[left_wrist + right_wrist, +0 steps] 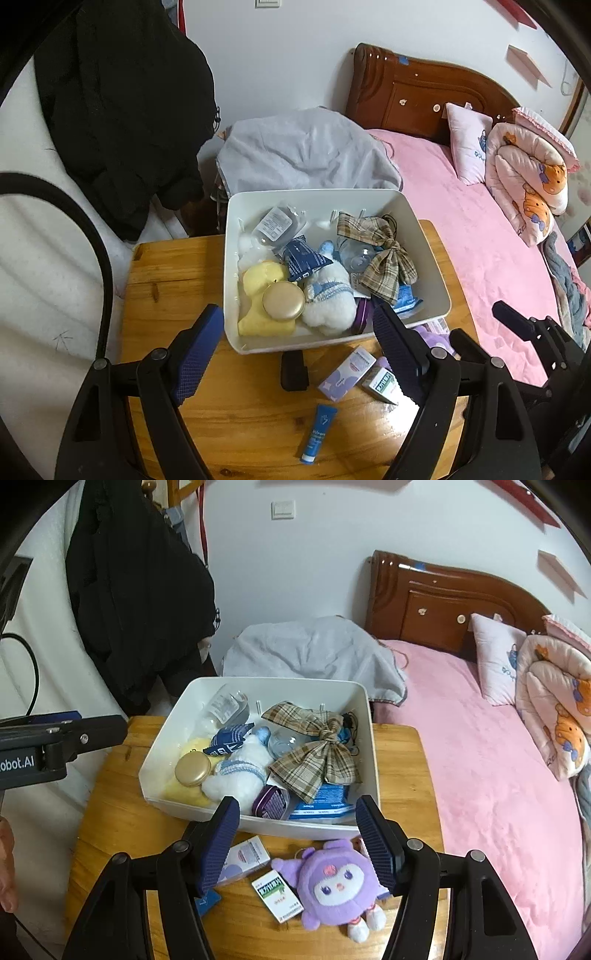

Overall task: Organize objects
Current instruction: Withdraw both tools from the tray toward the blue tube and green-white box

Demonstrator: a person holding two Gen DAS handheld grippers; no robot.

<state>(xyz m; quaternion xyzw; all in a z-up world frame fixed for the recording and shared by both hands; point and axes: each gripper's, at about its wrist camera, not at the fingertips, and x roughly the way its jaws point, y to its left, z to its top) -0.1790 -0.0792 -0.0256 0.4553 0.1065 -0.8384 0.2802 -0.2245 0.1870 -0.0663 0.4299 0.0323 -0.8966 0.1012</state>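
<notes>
One pink bed [480, 738] fills the right side of the scene. One wooden table [177, 288] stands to its left, touching it or just beside it. One white bin [424, 236] rests on the far half of the table.

Bin contents, counted:
- one plaid bow [317, 753], right of centre, lying on top
- one white plush [240, 775], near centre
- one yellow plush [258, 284], near left corner
- one round gold compact [283, 300], resting on the yellow plush
- one purple tin [271, 799], against the near wall
- several blue and clear packets; exact count cannot be told

Loose items on the table, near side of the bin: five.
- one purple plush keychain [336, 882], face up, head toward the bin, legs toward the near edge
- one lilac box [347, 373], long axis running near-left to far-right
- one small green-and-white box [277, 895], long axis running far-left to near-right, touching or just beside the keychain's left side
- one blue tube [317, 432], long axis near to far, cap at the near end
- one black object [294, 369], just outside the bin's near wall; type unclear

The left gripper [299, 347] is spread wide, holding nothing, above the bin's near wall. The lilac box and black object lie between its fingers; the tube lies nearer.

The right gripper [303, 843] is spread wide, holding nothing. The keychain and green-and-white box lie between its fingers, below them.
</notes>
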